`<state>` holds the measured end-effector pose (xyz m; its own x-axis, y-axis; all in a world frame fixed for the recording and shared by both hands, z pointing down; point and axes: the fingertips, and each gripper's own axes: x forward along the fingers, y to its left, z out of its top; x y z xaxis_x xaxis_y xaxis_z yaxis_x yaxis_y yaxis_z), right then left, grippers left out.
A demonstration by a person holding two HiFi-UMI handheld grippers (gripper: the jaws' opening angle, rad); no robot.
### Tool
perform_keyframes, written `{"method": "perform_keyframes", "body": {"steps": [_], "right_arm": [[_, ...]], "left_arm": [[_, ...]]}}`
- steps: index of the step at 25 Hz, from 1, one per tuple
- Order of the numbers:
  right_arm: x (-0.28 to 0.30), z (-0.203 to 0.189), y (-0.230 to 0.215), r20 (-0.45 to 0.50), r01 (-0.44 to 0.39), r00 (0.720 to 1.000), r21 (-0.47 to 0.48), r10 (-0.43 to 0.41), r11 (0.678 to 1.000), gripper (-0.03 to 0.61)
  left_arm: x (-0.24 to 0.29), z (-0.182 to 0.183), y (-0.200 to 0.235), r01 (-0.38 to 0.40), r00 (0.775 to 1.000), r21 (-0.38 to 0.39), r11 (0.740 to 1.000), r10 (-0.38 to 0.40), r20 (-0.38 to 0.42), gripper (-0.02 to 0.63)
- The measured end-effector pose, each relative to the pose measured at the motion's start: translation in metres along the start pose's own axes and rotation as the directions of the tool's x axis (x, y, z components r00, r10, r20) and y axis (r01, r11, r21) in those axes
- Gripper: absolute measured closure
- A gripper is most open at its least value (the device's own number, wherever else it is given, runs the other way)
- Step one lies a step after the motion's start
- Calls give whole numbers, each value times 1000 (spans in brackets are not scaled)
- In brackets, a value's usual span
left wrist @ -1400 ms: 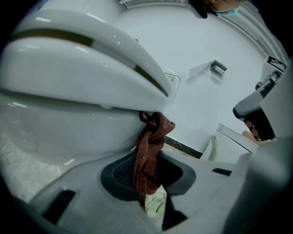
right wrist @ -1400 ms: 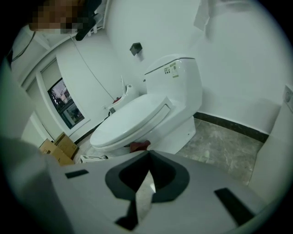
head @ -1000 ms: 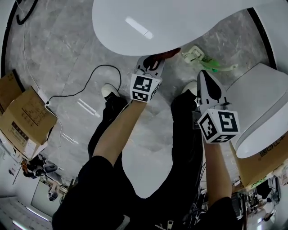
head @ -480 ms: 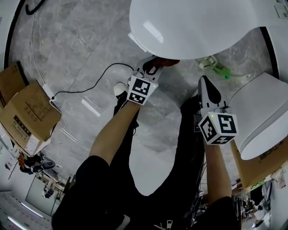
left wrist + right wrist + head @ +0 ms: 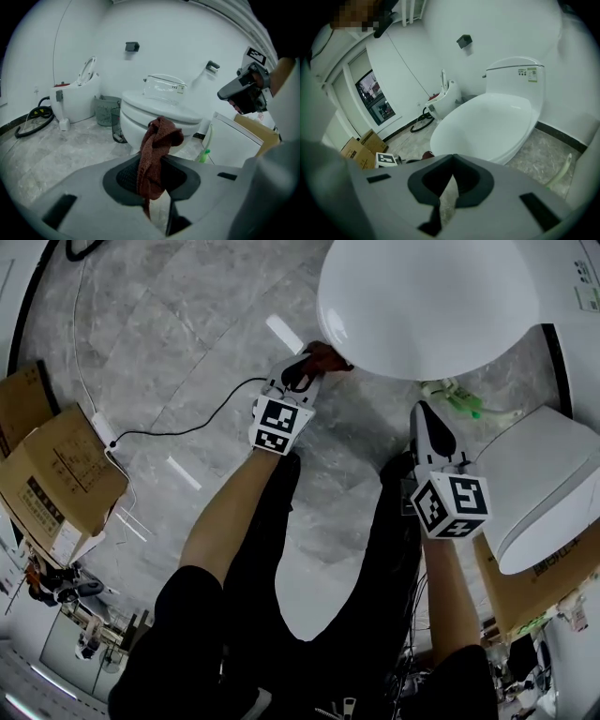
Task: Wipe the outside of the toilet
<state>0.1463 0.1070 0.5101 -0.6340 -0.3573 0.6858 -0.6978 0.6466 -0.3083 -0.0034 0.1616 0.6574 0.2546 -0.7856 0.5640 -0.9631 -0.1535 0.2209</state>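
The white toilet (image 5: 431, 306) fills the top of the head view, its lid down. My left gripper (image 5: 307, 369) is shut on a brown cloth (image 5: 330, 356), which touches the bowl's front-left outer edge. In the left gripper view the cloth (image 5: 157, 150) hangs bunched between the jaws, with the toilet (image 5: 157, 110) a short way ahead. My right gripper (image 5: 425, 411) is shut with nothing in it and hangs apart from the bowl, below its right side. The right gripper view looks over the toilet lid (image 5: 487, 124).
Cardboard boxes (image 5: 52, 474) stand at the left, and a black cable (image 5: 187, 423) runs across the grey stone floor. A green spray bottle (image 5: 459, 395) lies beside the toilet base. A white fixture (image 5: 544, 484) and another box (image 5: 525, 587) are at the right. A grey bin (image 5: 107, 110) stands behind.
The head view has swung, so the toilet sits further right in the picture. My left gripper has moved along the bowl's front edge with the cloth. The right gripper has barely moved.
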Motion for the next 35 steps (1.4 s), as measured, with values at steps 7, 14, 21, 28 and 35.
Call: {"method": "perform_keyframes", "body": {"steps": [7, 14, 21, 28, 35], "right_arm": [[5, 24, 70, -1, 18, 1000, -34, -18, 999, 575], [-18, 105, 157, 7, 44, 999, -26, -44, 999, 575], [-42, 199, 210, 104, 52, 993, -48, -47, 997, 575], [-23, 236, 186, 155, 84, 985, -15, -81, 996, 575], [26, 278, 109, 148, 215, 958, 191, -245, 958, 575]], "left_arm": [[-72, 58, 64, 10, 997, 98, 995, -18, 76, 520], [-173, 154, 106, 45, 991, 190, 981, -68, 119, 518], [-237, 268, 138, 46, 977, 237, 970, -93, 191, 517], [-196, 329, 169, 94, 978, 340, 936, -151, 146, 517], [-105, 409, 185, 274, 944, 410, 870, -325, 59, 517]]}}
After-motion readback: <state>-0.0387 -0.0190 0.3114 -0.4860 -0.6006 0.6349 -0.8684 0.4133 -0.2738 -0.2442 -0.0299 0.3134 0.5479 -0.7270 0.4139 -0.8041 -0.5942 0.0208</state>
